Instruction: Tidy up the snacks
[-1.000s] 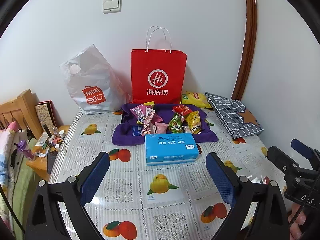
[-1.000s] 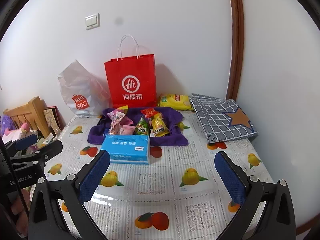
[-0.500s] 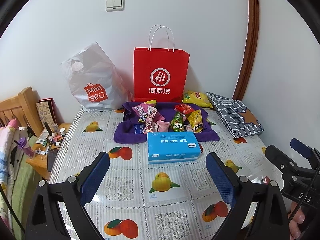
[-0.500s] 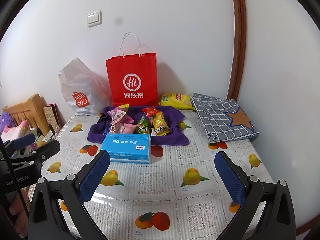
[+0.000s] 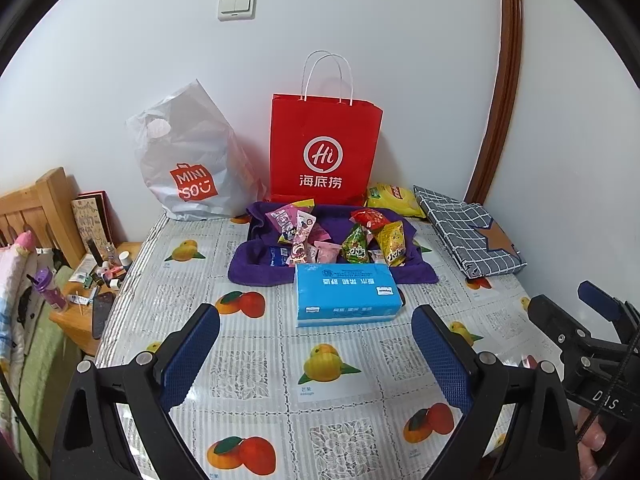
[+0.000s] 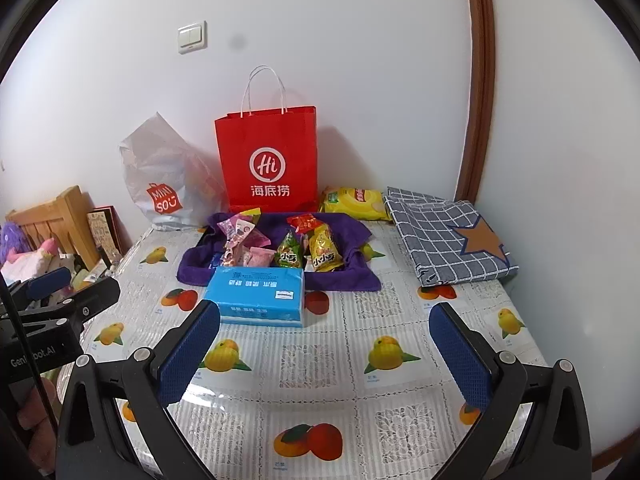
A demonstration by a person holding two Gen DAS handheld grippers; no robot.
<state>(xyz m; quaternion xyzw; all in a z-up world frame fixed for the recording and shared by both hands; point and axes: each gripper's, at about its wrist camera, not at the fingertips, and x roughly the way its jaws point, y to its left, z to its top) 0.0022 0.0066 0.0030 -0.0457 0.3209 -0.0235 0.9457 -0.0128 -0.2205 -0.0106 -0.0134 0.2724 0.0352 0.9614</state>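
My left tool and right tool are spread wide, holding nothing. Ahead of both, a blue tissue pack lies on the tabletop, with snack packets beyond it.

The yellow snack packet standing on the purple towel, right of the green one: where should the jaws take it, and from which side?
Probably the upper crimped end of the yellow snack packet, approached from above. It leans upright on the purple towel, so its top is free, while the green packet crowds its left and the blue tissue pack blocks the front. The right gripper is open and nearer.
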